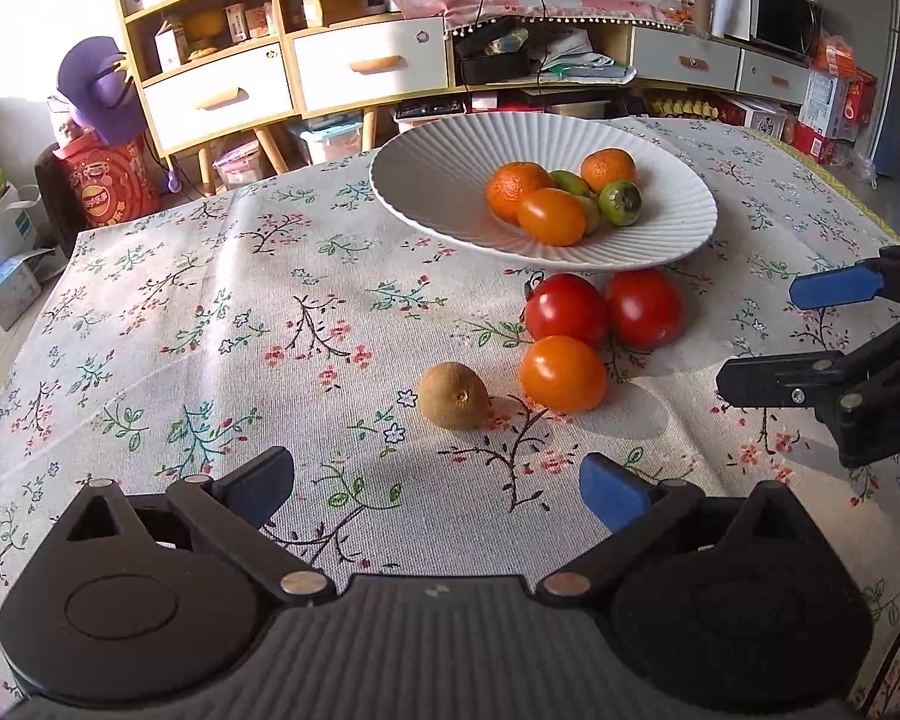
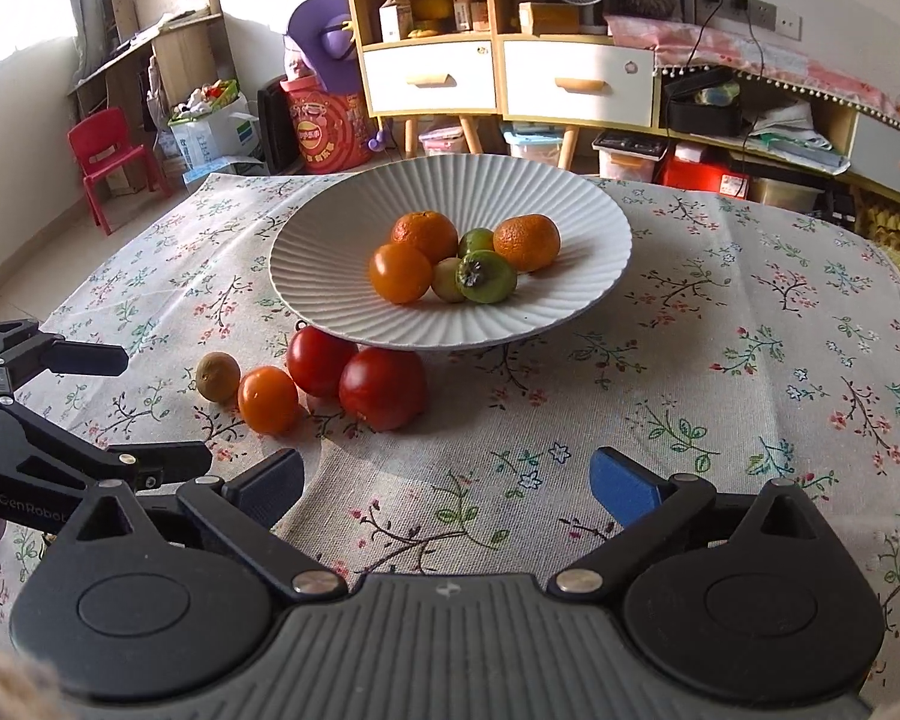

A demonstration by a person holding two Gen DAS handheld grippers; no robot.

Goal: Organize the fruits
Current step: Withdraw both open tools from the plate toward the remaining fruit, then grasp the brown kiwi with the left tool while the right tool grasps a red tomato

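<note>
Fruits are in two groups: some lie in the white plate (image 2: 306,276), and some lie on the flowery cloth (image 2: 690,420) just in front of the plate. In the plate I count six: two bumpy oranges (image 2: 426,234), one smooth orange fruit (image 2: 399,273), and three little green ones (image 2: 486,277). On the cloth I count four: two red tomatoes (image 2: 383,387) touching the plate's near edge, one orange tomato (image 2: 267,399) just in front of them, and one brown kiwi (image 1: 453,395) beside that, farthest from the plate.

The job looks partly done. The step now, I think, is reaching for a fruit on the cloth to put it in the plate.

The left gripper (image 1: 438,489) is wide open with nothing in it, and the kiwi sits near it, in front of the plate. The right gripper (image 2: 447,483) is wide open and empty too, near the red tomatoes. No fruit is between either pair of fingers.

Next, each gripper needs to come down around one fruit and squeeze gently. The tomatoes are round and smooth, so they may roll or squash.
</note>
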